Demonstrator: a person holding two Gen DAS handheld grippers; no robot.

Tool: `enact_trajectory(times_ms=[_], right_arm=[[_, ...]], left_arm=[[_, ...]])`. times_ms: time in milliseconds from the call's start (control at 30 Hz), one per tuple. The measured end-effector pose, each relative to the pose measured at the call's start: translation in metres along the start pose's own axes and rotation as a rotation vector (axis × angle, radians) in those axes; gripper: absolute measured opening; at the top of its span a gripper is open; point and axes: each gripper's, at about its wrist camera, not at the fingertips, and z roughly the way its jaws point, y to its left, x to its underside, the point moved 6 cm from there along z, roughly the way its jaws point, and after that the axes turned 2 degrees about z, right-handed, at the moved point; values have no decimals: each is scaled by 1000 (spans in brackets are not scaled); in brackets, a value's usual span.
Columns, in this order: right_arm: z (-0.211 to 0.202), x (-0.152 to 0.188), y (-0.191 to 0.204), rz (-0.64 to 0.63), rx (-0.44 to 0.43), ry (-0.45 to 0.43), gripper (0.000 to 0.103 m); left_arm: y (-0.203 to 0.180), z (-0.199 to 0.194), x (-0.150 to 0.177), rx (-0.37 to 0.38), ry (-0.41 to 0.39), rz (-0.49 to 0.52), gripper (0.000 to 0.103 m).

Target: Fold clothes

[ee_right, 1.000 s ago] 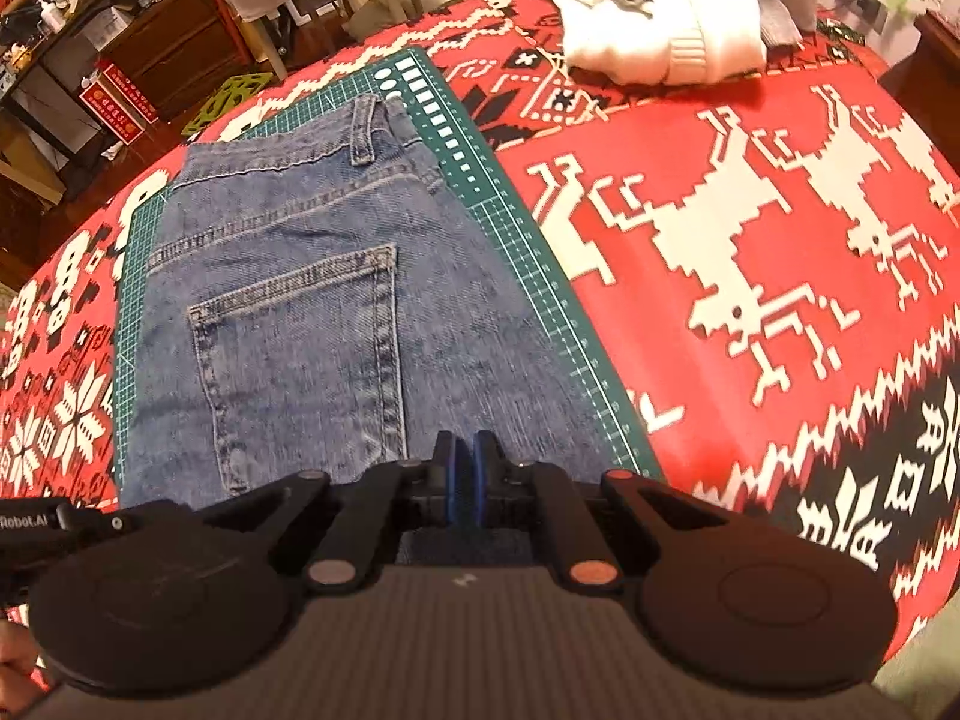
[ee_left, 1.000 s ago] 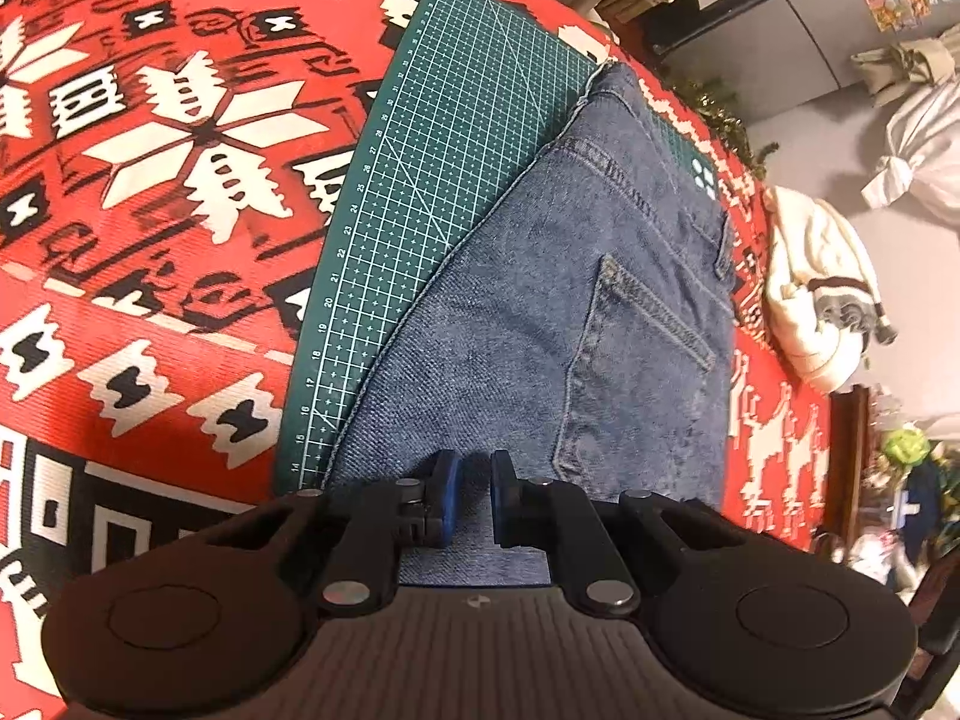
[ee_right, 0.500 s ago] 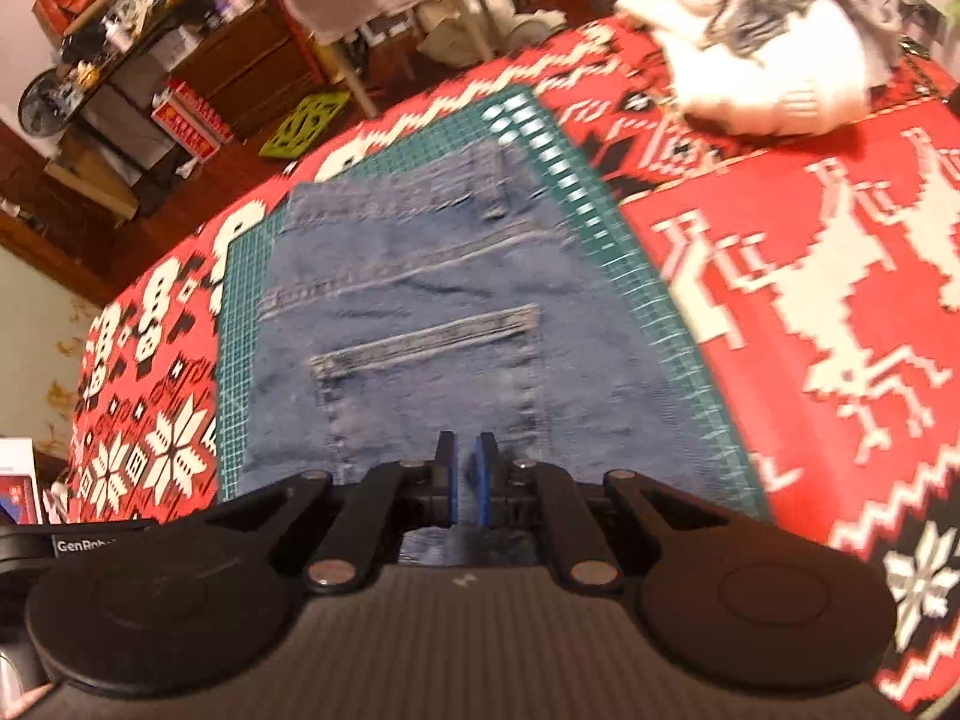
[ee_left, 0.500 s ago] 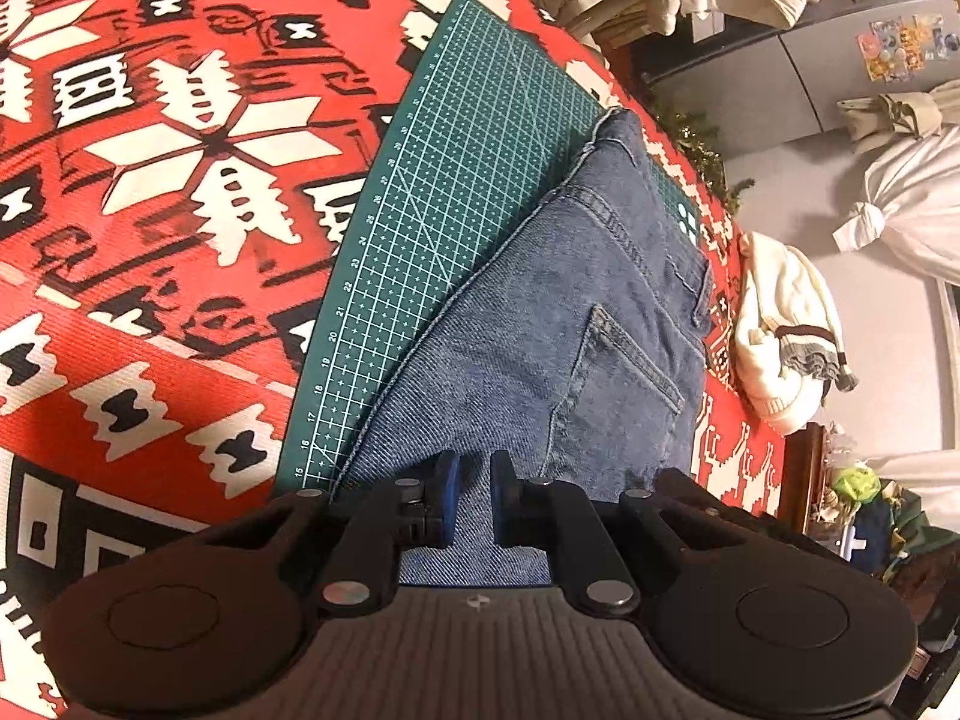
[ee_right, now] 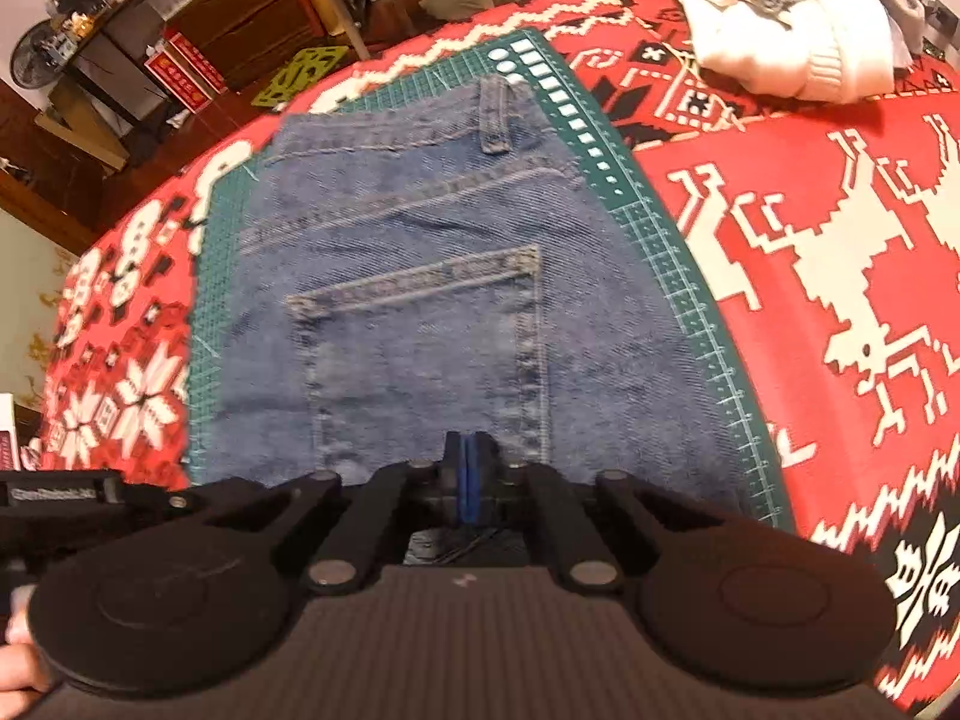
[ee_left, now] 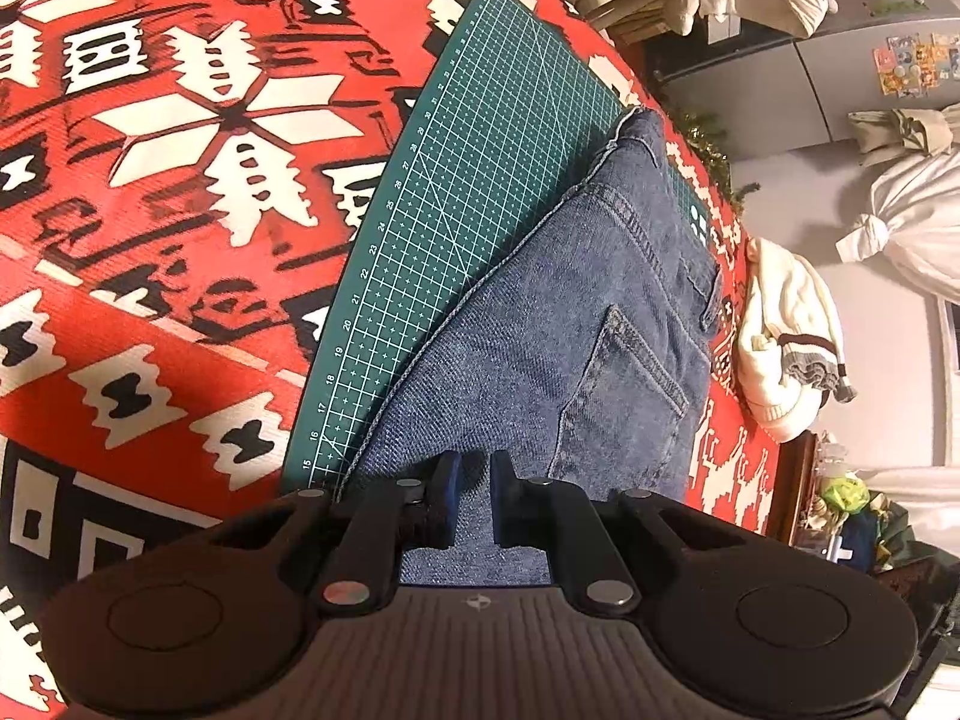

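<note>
On the mat [ee_left: 480,138], heavy limp jeans [ee_right: 420,336] wanted hem grips; right gripper [ee_right: 467,468] sat closed, left gripper [ee_left: 471,495] narrow, holds unclear.

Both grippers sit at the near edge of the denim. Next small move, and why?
Probably close the left gripper on the near edge of the blue denim jeans. Its jaws show a gap with denim between them, while the right gripper has its blue pads pressed together. The jeans lie flat, back pocket up, on the green gridded cutting mat, so both sides need a hold before lifting.
</note>
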Motion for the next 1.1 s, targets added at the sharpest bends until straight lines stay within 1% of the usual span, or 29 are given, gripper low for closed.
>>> enact_trajectory(times_ms=[67, 200, 333, 400, 500, 567, 633, 700, 867, 933, 1000, 1100], right_arm=[[0, -3, 15, -31, -27, -2, 2], [7, -14, 48, -87, -41, -14, 2], [23, -37, 73, -82, -64, -13, 2], [29, -49, 84, -91, -65, -28, 2], [43, -65, 95, -114, -47, -35, 2], [57, -71, 97, -117, -32, -17, 2], [70, -75, 96, -118, -21, 2, 0], [77, -77, 92, -117, -27, 11, 0], [77, -81, 81, -78, -75, 33, 0], [72, -85, 78, -59, -76, 34, 0], [67, -88, 75, -60, -67, 17, 0], [67, -91, 66, -60, -51, 19, 0]], left_arm=[[0, -2, 0, 7, -9, -7, 9], [4, -5, -3, 31, -21, -33, 9], [6, -9, -6, 62, -37, -62, 9], [8, -14, -7, 71, -53, -69, 9], [10, -15, -9, 78, -57, -80, 9], [12, -13, -10, 85, -50, -88, 9], [13, -12, -10, 88, -49, -92, 9], [14, -11, -11, 84, -47, -93, 9], [17, -9, -10, 91, -37, -104, 9], [16, -9, -10, 91, -37, -102, 9], [15, -10, -11, 90, -37, -99, 9], [15, -10, -10, 89, -37, -97, 9]])
